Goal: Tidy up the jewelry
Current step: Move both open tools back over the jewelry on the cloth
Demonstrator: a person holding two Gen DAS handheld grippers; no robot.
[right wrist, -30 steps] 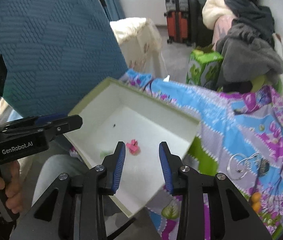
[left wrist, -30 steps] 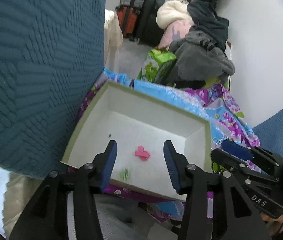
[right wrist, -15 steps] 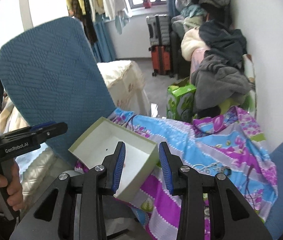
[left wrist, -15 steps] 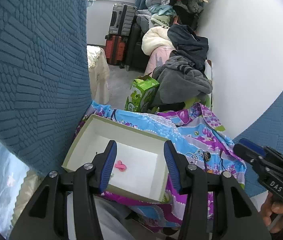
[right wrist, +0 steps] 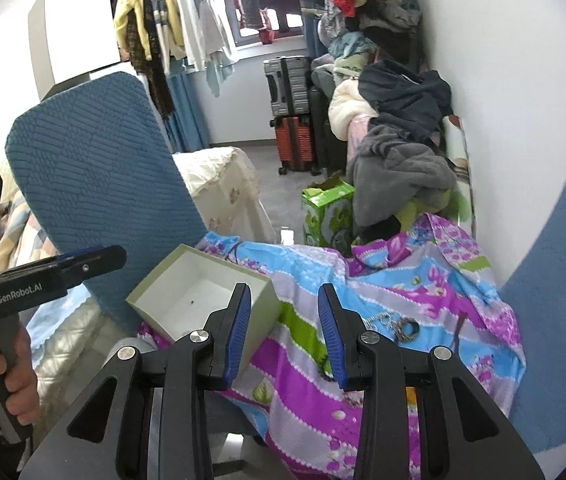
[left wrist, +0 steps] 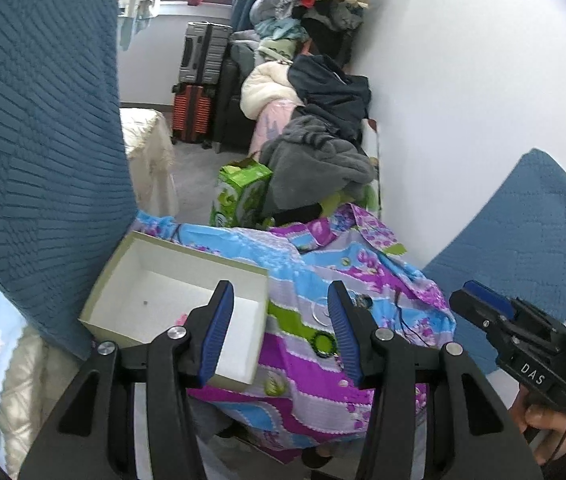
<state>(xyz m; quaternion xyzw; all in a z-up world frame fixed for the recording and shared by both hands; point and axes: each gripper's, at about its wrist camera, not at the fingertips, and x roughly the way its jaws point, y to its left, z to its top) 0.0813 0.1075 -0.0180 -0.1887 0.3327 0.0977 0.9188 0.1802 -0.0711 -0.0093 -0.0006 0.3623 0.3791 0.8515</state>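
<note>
Left gripper [left wrist: 281, 322]: fingers spread, empty.
Right gripper [right wrist: 285, 330]: fingers spread, empty.
Jewelry [right wrist: 397, 326]: on the cloth [right wrist: 423, 280], ahead-right of both grippers; right one nearer.
Box [right wrist: 151, 300]: left of the jewelry.

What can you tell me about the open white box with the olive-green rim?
The open white box with the olive-green rim looks like cardboard: shallow, rectangular, no lid in view, white inside, olive-green outside. It sits on the colourful floral cloth, beside the blue quilted cushion. Inside are a tiny dark speck and a pink piece mostly hidden behind the left gripper, whose jaws are open and clear of it.
</note>
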